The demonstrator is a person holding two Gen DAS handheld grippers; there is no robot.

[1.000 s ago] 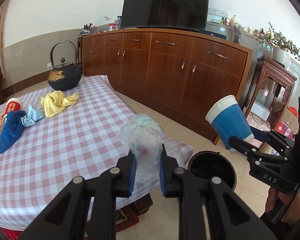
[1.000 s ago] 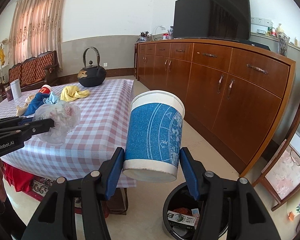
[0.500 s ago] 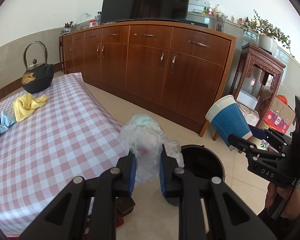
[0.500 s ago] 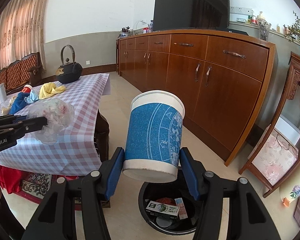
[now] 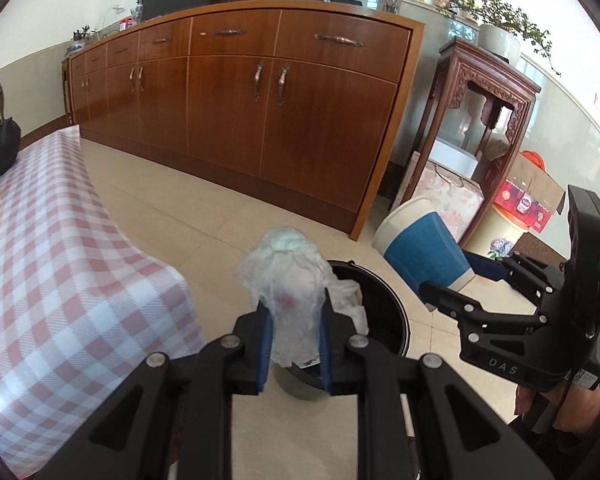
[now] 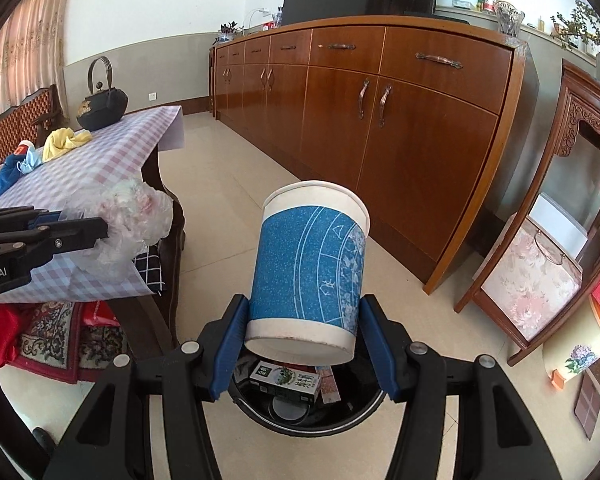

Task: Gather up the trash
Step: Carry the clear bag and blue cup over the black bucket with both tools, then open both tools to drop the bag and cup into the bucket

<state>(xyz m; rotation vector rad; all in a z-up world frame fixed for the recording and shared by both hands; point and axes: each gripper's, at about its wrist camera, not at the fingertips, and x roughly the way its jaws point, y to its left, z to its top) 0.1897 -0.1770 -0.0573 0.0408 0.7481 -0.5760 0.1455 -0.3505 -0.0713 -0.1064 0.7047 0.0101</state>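
Trash bag (image 5: 296,300): crumpled clear plastic, sitting pinched betw. left gripper (image 5: 293,338) fingers, hanging over near rim of bin (image 5: 384,320); also showing in right view (image 6: 132,216).
Paper cup (image 6: 308,272): blue/white, tilting, mouth up-away, being clamped by right gripper (image 6: 302,354) fingers at its base, hovering directly above bin (image 6: 300,404).
Bin: black, round, standing on tiled floor (image 6: 228,216) just beside surface (image 5: 40,260); holding a carton (image 6: 286,380) + paper scraps.
Surface: wearing pink-checked cloth; carrying black kettle (image 6: 102,106), yellow rag (image 6: 66,140), blue cloth (image 6: 6,174) at far end.
Background: wood sideboard (image 5: 260,100) running along wall.
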